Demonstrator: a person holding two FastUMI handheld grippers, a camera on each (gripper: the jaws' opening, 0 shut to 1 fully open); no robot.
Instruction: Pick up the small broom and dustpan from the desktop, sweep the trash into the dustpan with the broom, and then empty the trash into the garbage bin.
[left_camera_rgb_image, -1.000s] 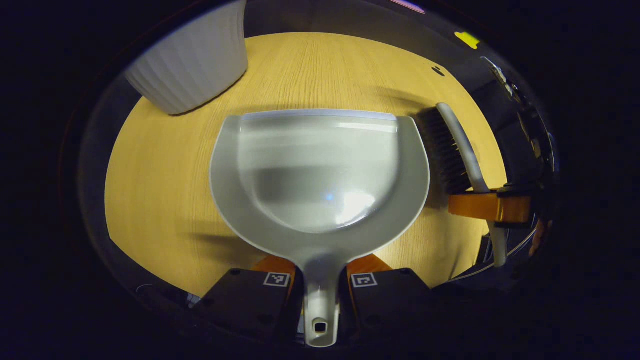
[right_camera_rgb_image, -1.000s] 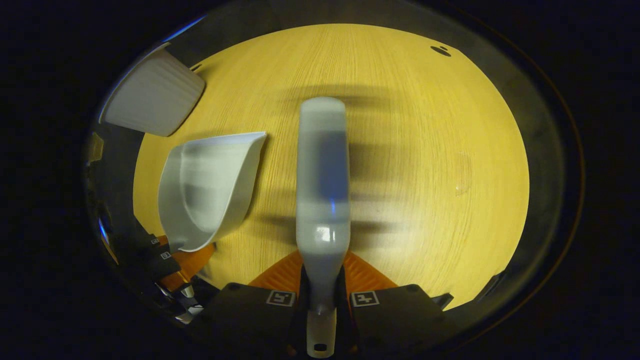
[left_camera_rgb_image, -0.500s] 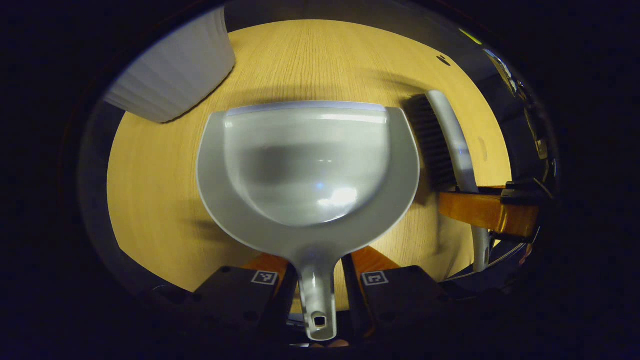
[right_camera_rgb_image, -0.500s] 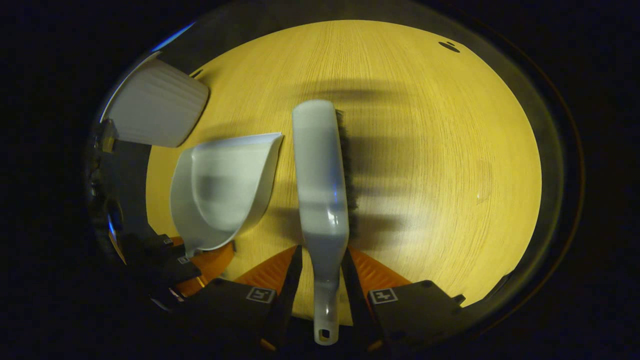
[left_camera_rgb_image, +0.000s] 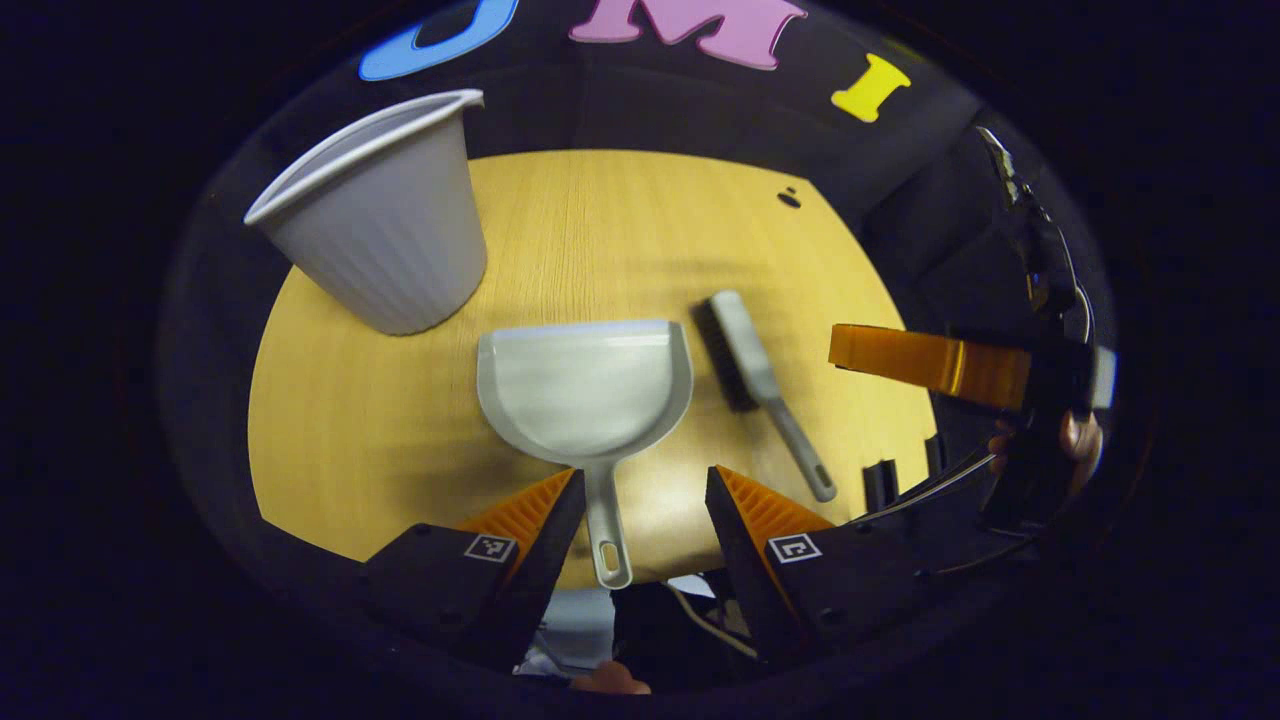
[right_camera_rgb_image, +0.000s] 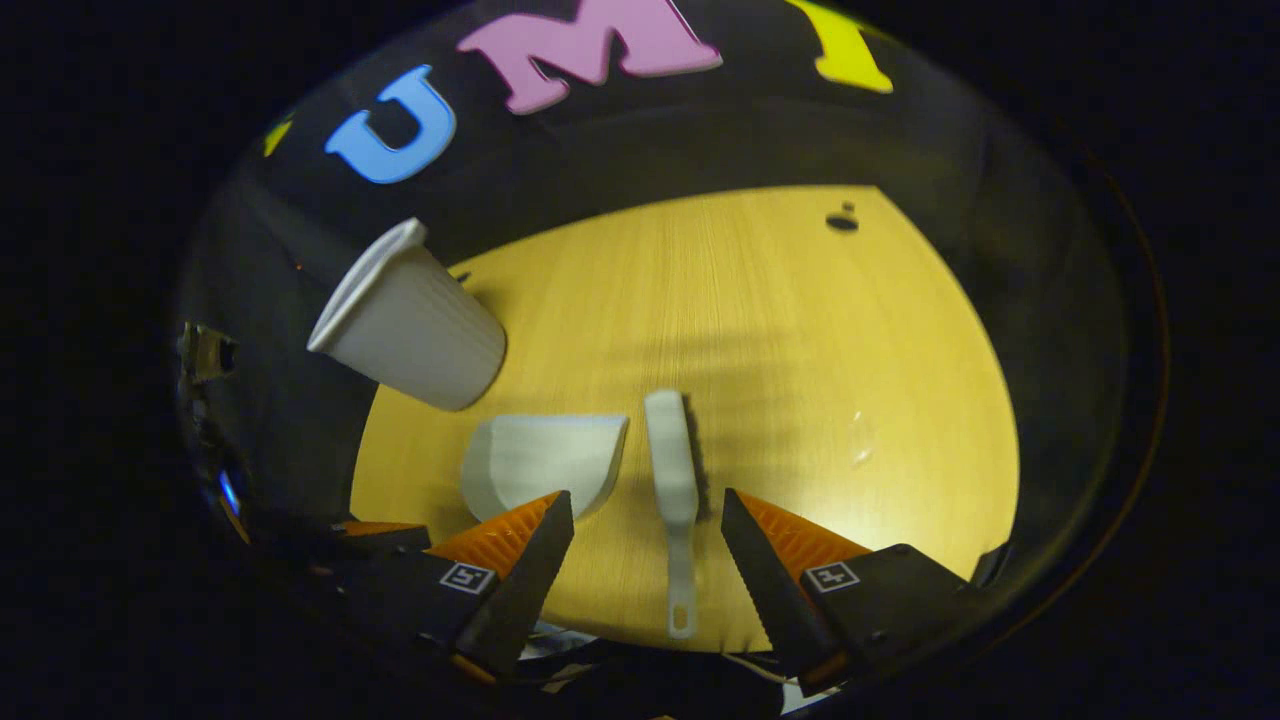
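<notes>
Both tongs stand wide apart and hold nothing: the left tongs (left_camera_rgb_image: 640, 485) sit at six o'clock above the dustpan's handle, the right tongs (right_camera_rgb_image: 645, 510) at six o'clock either side of the broom's handle. On the wooden bench (left_camera_rgb_image: 330, 430), the ribbed grey garbage bin (left_camera_rgb_image: 385, 235) stands upright at ten o'clock. Just below it lies the dustpan (left_camera_rgb_image: 585, 390), flat at centre. Beside it at three o'clock lies the small broom (left_camera_rgb_image: 755, 375), apart from the pan.
</notes>
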